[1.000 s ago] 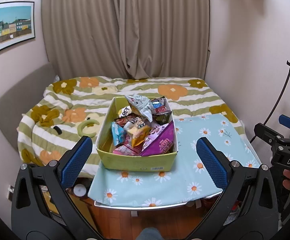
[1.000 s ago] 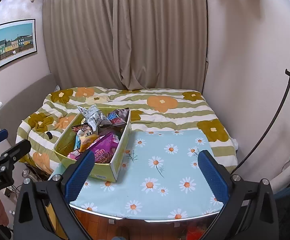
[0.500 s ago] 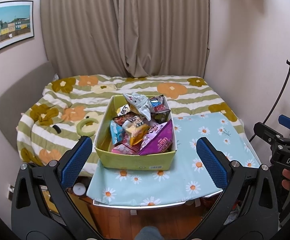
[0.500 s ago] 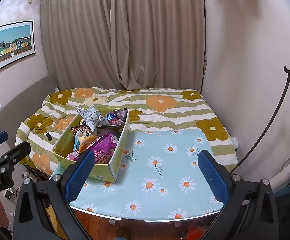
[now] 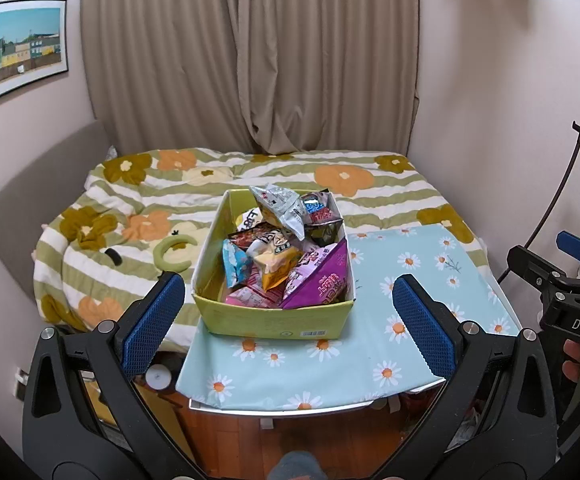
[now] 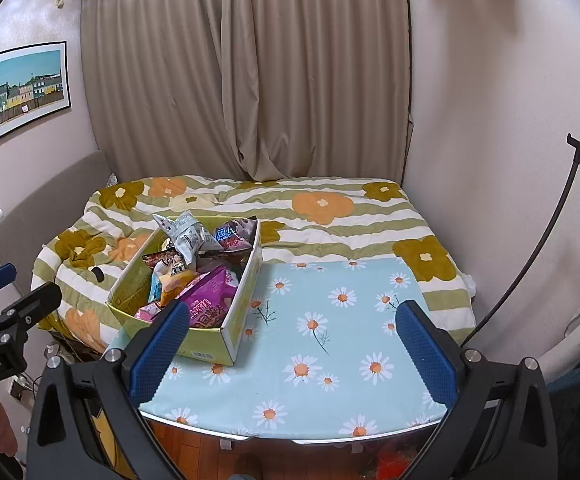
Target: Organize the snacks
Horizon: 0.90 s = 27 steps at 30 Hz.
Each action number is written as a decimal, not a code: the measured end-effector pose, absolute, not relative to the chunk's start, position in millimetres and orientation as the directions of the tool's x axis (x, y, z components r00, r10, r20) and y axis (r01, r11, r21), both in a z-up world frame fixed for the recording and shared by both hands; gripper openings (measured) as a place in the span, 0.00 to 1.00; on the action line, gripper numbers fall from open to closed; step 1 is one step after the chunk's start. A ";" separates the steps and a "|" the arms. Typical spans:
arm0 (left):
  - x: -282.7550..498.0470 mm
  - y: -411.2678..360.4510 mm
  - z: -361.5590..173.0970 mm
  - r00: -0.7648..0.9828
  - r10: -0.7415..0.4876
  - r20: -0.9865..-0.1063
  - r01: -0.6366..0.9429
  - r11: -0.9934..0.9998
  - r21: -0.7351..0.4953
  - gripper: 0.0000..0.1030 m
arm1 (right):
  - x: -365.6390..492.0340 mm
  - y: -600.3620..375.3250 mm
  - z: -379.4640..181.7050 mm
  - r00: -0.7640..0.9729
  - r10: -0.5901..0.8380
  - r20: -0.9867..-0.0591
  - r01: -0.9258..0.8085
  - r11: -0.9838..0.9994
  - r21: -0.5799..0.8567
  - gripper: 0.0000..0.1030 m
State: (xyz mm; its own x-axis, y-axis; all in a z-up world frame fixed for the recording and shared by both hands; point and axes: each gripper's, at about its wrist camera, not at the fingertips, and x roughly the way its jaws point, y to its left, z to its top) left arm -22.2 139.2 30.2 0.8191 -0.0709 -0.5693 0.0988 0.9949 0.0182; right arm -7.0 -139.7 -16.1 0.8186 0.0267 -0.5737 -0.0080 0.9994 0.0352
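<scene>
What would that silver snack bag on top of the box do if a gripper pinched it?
The silver bag looks puffy and crinkled, so it would probably crumple and feel light. Its shiny foil may slip. It sits loosely atop the pile in the green box, so it should lift free.

Both wrist views share box (image 5: 274,320).

Matt yellow-green cardboard makes the box (image 5: 274,322), crammed with glossy, crinkled foil and plastic snack packets (image 5: 286,256). Soft daisy-print cloth (image 6: 330,344) covers the surface. The left claw (image 5: 288,326) has matt black plastic arms and rough blue textured pads (image 5: 152,322).
</scene>
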 end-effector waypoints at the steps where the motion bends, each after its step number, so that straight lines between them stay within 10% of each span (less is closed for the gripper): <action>1: -22.1 138.4 30.3 0.821 -0.067 -0.568 0.095 0.995 0.020 1.00 | -7.0 -139.4 -16.1 0.818 0.026 -0.575 -0.007 0.999 0.035 0.99; 27: -28.8 156.0 36.9 0.850 -0.094 -0.518 0.104 0.995 -0.011 1.00 | -11.2 -130.5 -15.0 0.824 0.007 -0.567 0.010 1.000 0.027 0.99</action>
State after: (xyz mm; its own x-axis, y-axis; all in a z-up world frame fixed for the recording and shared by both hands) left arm -28.8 156.0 36.9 0.8502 -0.0942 -0.5180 0.1038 0.9945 -0.0105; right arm -11.2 -130.5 -15.0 0.8237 0.0071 -0.5670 0.0101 0.9996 0.0273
